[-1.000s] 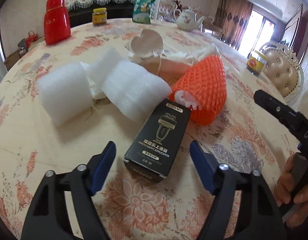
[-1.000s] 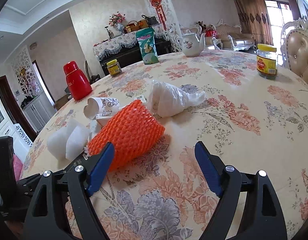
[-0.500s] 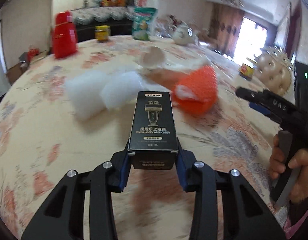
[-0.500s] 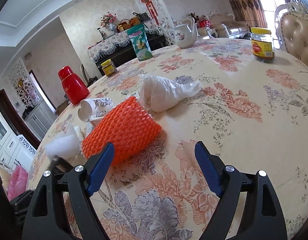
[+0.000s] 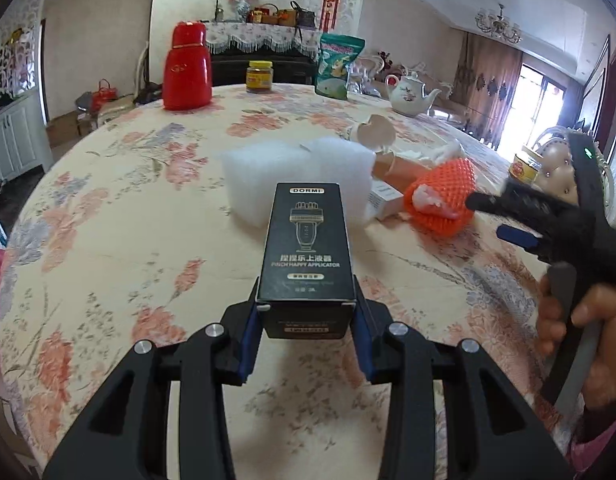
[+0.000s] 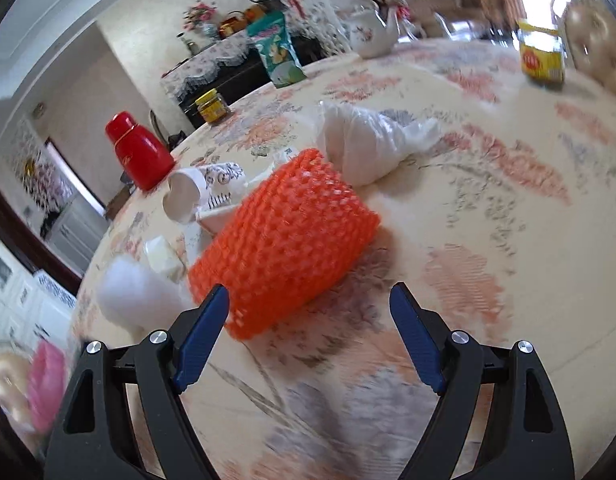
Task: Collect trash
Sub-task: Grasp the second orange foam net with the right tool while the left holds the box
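Note:
My left gripper (image 5: 306, 330) is shut on a black DORMI box (image 5: 307, 248) and holds it above the floral table (image 5: 108, 240). My right gripper (image 6: 310, 334) is open and empty, just in front of an orange foam net (image 6: 286, 236), which also shows in the left wrist view (image 5: 442, 200). It also shows at the right of the left wrist view (image 5: 508, 220). Behind the net lie a white plastic bag (image 6: 368, 140), a crumpled paper cup (image 6: 196, 192) and white foam pieces (image 5: 296, 172).
A red thermos (image 5: 187, 68), a yellow-lidded jar (image 5: 259, 76), a green snack bag (image 5: 336, 66) and a teapot (image 5: 408, 92) stand at the table's far side. Another jar (image 6: 542, 56) stands at the right near a chair.
My left gripper closed on the black box and lifted it off the table. My right gripper moved closer to the orange net and stayed open.

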Action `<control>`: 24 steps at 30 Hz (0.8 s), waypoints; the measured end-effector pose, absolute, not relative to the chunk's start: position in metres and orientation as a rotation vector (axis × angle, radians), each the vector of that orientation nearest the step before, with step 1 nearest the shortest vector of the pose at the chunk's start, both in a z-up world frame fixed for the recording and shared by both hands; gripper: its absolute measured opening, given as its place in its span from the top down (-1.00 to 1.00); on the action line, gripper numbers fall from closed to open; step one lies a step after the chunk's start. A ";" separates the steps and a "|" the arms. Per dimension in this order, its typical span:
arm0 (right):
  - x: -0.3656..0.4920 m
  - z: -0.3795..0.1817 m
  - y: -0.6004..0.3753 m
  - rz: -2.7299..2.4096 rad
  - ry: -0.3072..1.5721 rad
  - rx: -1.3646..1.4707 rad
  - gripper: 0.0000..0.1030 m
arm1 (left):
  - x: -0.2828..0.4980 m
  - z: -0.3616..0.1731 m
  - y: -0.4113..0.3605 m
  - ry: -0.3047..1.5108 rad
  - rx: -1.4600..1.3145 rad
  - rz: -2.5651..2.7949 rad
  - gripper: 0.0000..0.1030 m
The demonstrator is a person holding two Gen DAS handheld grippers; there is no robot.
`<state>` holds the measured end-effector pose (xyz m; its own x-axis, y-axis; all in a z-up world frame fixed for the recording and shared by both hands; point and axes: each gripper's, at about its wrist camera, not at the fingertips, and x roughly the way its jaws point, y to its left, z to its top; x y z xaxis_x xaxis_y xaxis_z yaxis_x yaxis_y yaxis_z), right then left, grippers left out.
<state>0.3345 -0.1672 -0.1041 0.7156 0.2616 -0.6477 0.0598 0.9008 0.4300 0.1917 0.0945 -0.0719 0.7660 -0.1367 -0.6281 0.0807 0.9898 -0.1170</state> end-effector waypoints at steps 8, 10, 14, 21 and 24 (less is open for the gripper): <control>0.360 -0.111 -0.135 0.075 0.821 0.453 -0.51 | 0.186 -0.076 0.108 0.725 -0.090 -0.090 0.26; 0.359 -0.116 -0.131 0.056 0.838 0.423 -0.07 | 0.186 -0.077 0.109 0.736 -0.087 -0.086 0.26; 0.343 -0.117 -0.132 0.124 0.835 0.385 0.52 | 0.186 -0.080 0.110 0.757 -0.086 -0.087 0.25; 0.297 -0.102 -0.139 0.198 0.793 0.221 0.63 | 0.190 -0.084 0.106 0.786 -0.101 -0.085 0.15; 0.280 -0.097 -0.145 0.206 0.781 0.180 0.63 | 0.191 -0.083 0.105 0.785 -0.128 -0.077 -0.11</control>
